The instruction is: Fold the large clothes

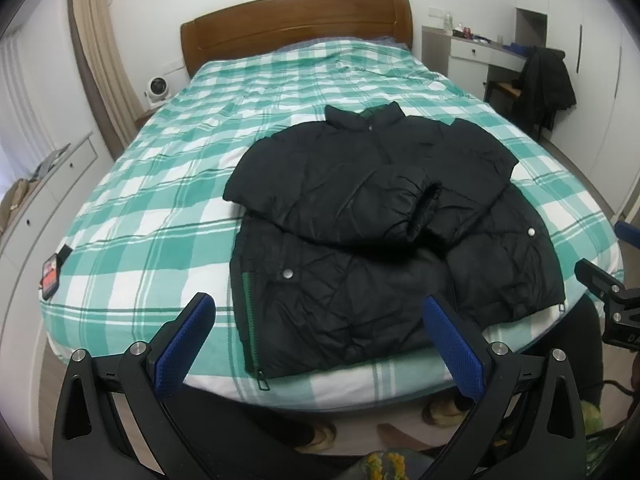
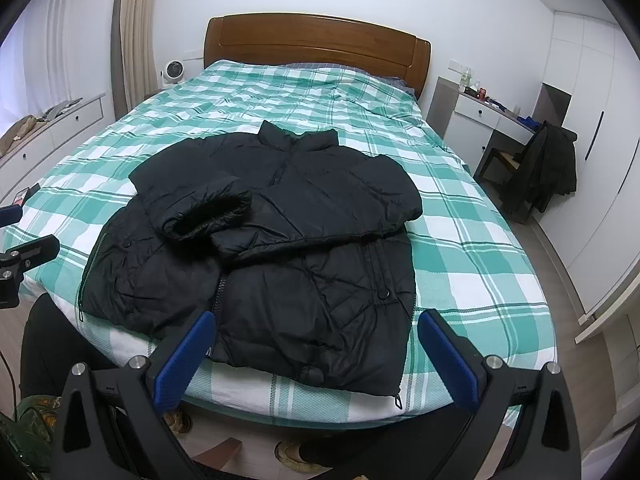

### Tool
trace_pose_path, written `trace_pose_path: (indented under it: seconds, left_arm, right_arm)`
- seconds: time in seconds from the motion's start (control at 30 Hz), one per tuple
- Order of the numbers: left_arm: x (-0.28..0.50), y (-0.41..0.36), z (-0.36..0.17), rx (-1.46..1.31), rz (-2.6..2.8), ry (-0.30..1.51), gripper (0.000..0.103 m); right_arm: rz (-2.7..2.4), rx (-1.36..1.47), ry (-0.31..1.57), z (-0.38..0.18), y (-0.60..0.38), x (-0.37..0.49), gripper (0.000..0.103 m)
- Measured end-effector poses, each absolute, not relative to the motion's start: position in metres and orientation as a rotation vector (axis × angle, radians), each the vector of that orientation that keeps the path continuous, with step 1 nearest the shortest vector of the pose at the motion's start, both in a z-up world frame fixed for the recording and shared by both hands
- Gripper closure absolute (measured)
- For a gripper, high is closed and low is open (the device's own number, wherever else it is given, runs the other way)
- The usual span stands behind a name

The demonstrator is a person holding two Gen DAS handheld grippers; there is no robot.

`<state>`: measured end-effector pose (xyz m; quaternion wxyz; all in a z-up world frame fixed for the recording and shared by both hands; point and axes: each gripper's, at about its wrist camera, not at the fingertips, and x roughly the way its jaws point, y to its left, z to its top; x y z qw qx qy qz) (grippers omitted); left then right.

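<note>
A black puffer jacket (image 1: 360, 220) lies front-up on the near half of a bed with a green and white checked cover (image 1: 160, 184), collar toward the wooden headboard (image 1: 296, 24) at 12 o'clock and hem at the foot edge. Both sleeves are folded across the chest, the cuffs meeting near the middle; the lower body is spread flat, with a green-edged zip at its 8 o'clock corner in the left wrist view.

The left gripper (image 1: 316, 332) hovers above the hem at 6 o'clock, its blue-padded fingers spread wide and holding nothing. The right gripper (image 2: 316, 340) hangs likewise over the hem, jaws wide apart and empty, clear of the cloth.

Around the bed: a small white fan (image 1: 154, 88) at 10 o'clock beside the curtain (image 1: 92, 40), a low white drawer unit (image 1: 24, 216) along 9 o'clock, a small red and black object (image 1: 51, 278) on the cover's edge at 8 o'clock, well apart from the jacket. At 2 o'clock stands a white desk (image 2: 488, 120) with small clutter, and a chair draped with a dark garment (image 2: 548, 168). A person's slippered feet (image 2: 296, 454) show under the foot edge at 6 o'clock
</note>
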<state>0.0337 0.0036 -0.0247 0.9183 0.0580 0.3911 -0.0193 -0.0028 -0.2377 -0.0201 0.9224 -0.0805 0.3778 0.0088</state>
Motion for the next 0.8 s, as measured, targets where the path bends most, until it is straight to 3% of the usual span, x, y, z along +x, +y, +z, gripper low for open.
trace_pose_path:
  seconds: [0.8]
  left_arm:
    - [0.041, 0.009, -0.035, 0.098, -0.058, 0.855, 0.0]
  right_arm:
    - [0.016, -0.168, 0.794, -0.026, -0.238, 0.002, 0.0]
